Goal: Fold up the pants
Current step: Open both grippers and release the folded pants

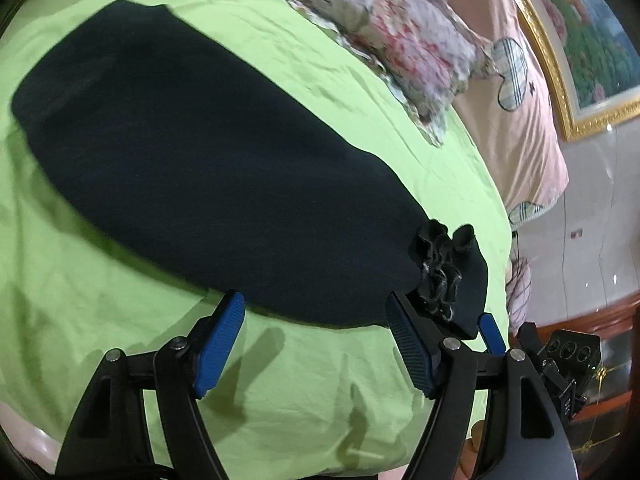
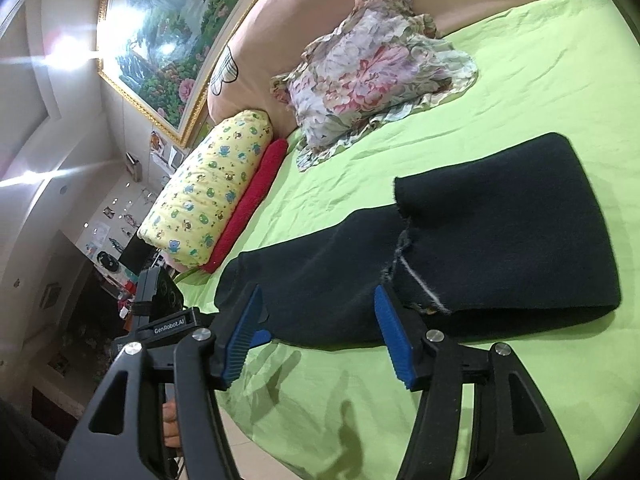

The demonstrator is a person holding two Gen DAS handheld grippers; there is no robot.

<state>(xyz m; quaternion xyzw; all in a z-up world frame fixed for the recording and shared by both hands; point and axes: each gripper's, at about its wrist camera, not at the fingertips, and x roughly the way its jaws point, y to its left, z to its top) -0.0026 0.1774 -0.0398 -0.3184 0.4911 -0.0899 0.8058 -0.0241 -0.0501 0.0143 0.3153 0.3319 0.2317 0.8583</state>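
Two hand-held grippers hung over the near edge of the bed [image 1: 100, 260], both with blue pads spread wide and nothing between them. Left hand-held gripper [image 1: 316, 344] sat just short of the pants [image 1: 192, 152], its right finger [image 1: 408, 344] close against a bunched, frayed bit of dark cloth at the pants' near end; contact could not be told. Right hand-held gripper [image 2: 320, 336] hovered at the pants' near edge, right finger [image 2: 394, 344] beside the frayed seam; touch unclear.

Pants [image 2: 500, 240] lay flat on the green sheet, dark navy, one part doubled over the other, running along the near side of the bed. Floral cloth [image 2: 372, 76] lay crumpled farther in, toward the head of the bed, apart from the pants. Yellow pillow [image 2: 208, 192] and red roll [image 2: 248, 200] rested side by side at the bed's head corner. Pink headboard cushion [image 2: 320, 8] stood behind, framed painting [image 2: 168, 40] above it.
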